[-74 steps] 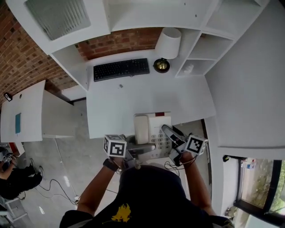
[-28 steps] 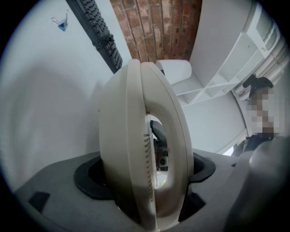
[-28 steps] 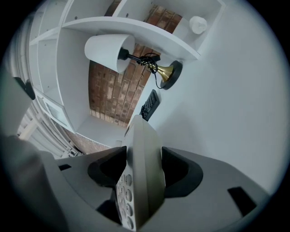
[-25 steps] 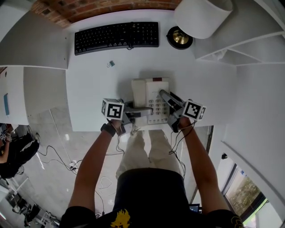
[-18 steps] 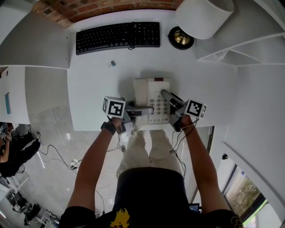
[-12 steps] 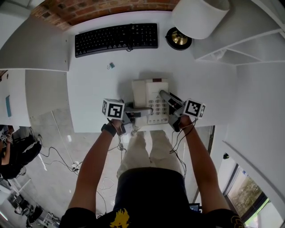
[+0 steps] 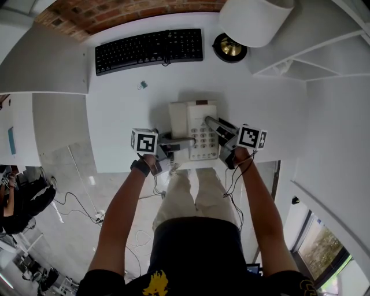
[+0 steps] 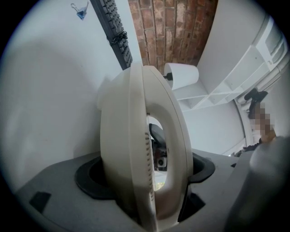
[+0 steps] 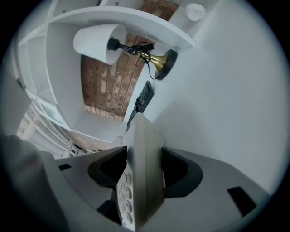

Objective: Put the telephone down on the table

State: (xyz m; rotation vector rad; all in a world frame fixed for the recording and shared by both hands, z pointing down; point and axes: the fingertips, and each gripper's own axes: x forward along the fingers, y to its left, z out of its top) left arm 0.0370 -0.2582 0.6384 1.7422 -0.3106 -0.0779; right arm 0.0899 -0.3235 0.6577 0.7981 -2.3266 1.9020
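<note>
"At the near edge of the desk point(image 7: 115, 115), middle of my view, I have the telephone point(image 7: 199, 111) gripped from both sides."

"How do the tongs stand?"

"The left tongs point(image 8: 147, 174) are spread wide, with the pads pressing on the telephone's left side, handset point(image 8: 174, 113) and body together. The right tongs point(image 9: 142, 172) are much narrower and pinch the right edge, one pad on the keypad point(image 9: 124, 192) face and the other underneath."

"Is it down?"

"It sits low over the desk, but I can't tell whether the base touches."

"What's around it?"

"It's a white desk. There's a black keyboard point(image 7: 149, 51) at 11 o'clock from the telephone, a small binder clip point(image 7: 142, 85) at 10 o'clock, and a lamp point(image 7: 251, 20) with a white shade and brass foot at 1 o'clock. A brick wall point(image 7: 115, 8) runs along the far side at 12 o'clock, white shelves point(image 7: 324, 34) are at 2 o'clock, and the pale floor point(image 7: 69, 173) with loose cables point(image 7: 81, 202) is at 8 o'clock."

"And the arms?"

"Both forearms point(image 7: 121, 214) reach forward from 6 o'clock, bare and angled inward. A watch point(image 7: 140, 166) is on the left wrist, and the marker cubes face up."
</note>
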